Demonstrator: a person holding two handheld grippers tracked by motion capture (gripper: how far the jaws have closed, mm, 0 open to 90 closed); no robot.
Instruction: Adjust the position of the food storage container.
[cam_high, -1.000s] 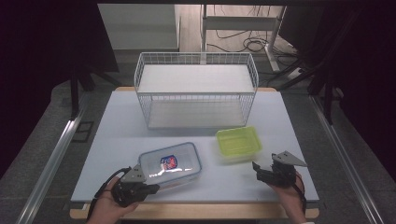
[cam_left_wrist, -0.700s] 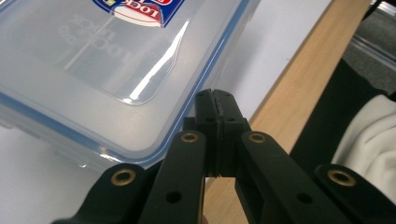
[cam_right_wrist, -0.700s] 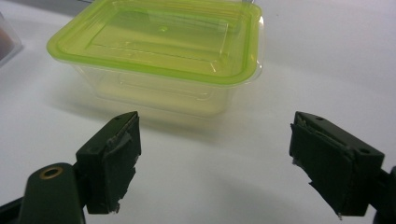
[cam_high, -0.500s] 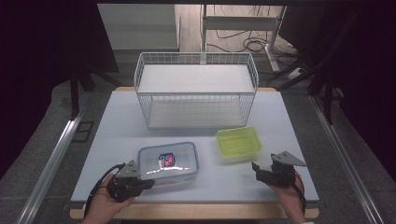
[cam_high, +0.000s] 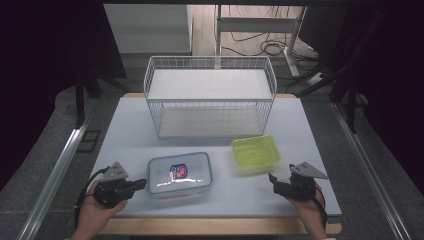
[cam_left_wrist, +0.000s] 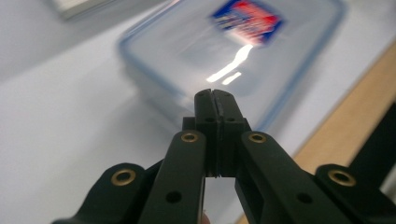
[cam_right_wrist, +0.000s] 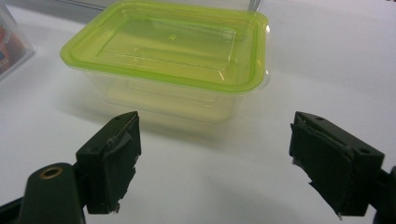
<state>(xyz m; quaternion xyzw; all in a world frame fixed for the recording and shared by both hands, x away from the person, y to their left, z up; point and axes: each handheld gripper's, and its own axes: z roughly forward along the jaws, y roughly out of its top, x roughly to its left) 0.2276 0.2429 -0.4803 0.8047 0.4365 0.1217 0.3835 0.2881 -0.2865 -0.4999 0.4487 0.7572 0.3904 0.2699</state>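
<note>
Approach step being judged. Left gripper (cam_high: 141, 184) being held fully closed, empty, tips just beside clear box (cam_high: 180, 175) at counter (cam_high: 125, 130) front. Right gripper (cam_right_wrist: 212, 158) being held wide open, empty, facing green box (cam_right_wrist: 170, 58). Next: left jaws needing opening before box grasp.

A wire basket on a pale counter, with clutter behind it

The white wire basket (cam_high: 210, 97) stands upright at the far middle of the counter (cam_high: 320, 130), its open side facing the near edge and a flat white shelf inside it at half height. The counter has a pale top and a wooden front edge. Beyond the far edge, black cables (cam_high: 265, 47) lie looped on the floor beside a grey metal frame (cam_high: 260, 25). A silver rail (cam_high: 60, 170) runs along the floor to the left of the counter, and another rail (cam_high: 370, 165) runs along the right. Dark curtains (cam_high: 45, 60) hang on both sides.
</note>
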